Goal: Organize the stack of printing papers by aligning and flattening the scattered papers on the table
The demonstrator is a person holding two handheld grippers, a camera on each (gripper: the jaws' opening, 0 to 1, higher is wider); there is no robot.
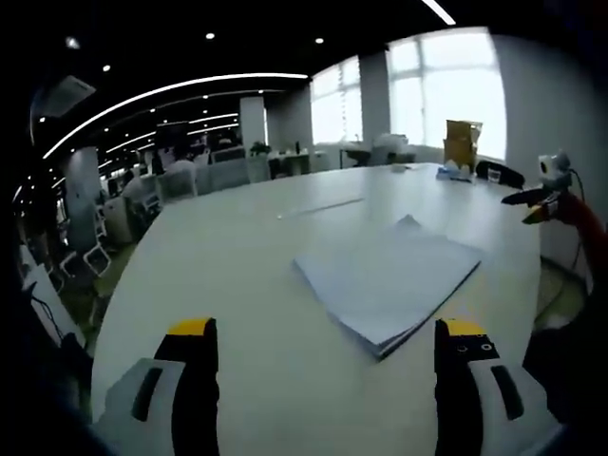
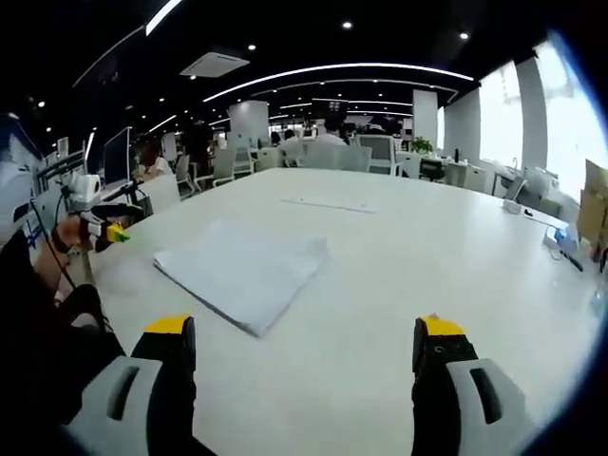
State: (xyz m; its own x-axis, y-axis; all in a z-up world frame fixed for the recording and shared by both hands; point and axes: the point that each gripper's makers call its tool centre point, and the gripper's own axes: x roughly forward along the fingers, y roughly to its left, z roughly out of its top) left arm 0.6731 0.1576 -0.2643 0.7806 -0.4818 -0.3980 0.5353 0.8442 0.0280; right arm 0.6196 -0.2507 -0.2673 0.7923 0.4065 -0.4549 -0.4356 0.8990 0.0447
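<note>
In the left gripper view we see bare table (image 1: 237, 266) across the lower left and centre, open for passing; the paper stack (image 1: 389, 280) lies right of centre. At the upper right edge a cardboard box (image 1: 462, 142) stands. In the right gripper view the table's (image 2: 427, 256) centre and right lie open, the paper stack (image 2: 247, 268) left of centre, chairs (image 2: 223, 166) beyond the far edge.
</note>
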